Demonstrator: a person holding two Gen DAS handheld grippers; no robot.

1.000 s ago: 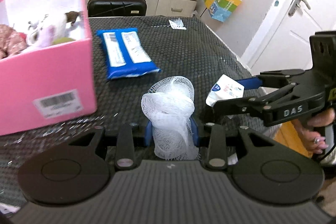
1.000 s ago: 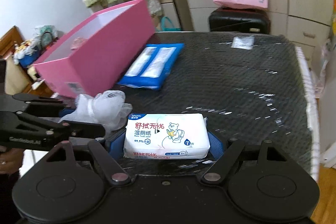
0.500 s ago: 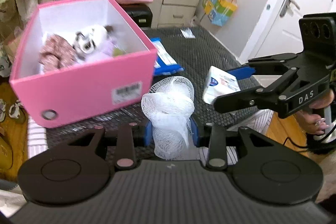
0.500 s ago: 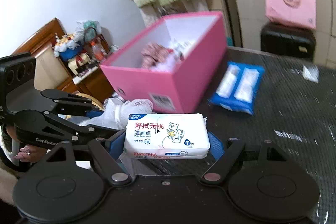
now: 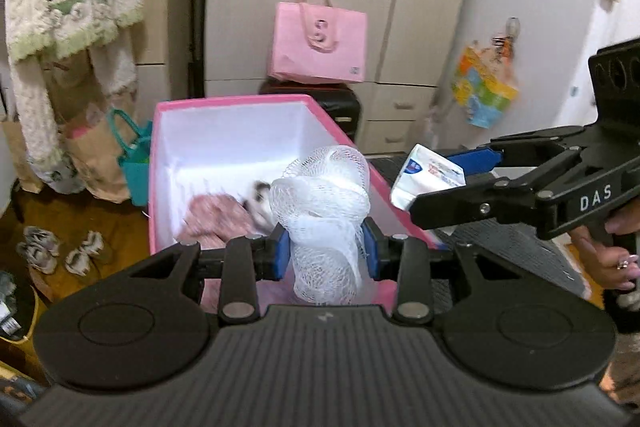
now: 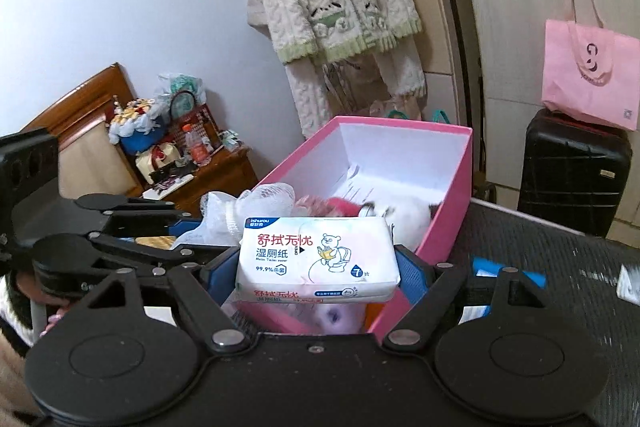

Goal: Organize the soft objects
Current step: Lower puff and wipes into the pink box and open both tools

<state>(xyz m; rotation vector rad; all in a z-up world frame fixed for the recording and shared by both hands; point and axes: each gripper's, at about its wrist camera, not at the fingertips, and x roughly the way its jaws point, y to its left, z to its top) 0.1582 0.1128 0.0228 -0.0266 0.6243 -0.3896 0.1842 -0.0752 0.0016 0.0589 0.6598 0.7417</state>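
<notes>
White mesh puff (image 5: pixel 326 211) is clamped between the blue pads of my left hand-held gripper (image 5: pixel 325 254), hanging above the near end of the pink box (image 5: pixel 240 101). To its right, my right hand-held gripper (image 6: pixel 318 269) pinches a wet-wipe pack (image 6: pixel 316 259) over the same box, which sits on the dark surface (image 6: pixel 560 259).
</notes>
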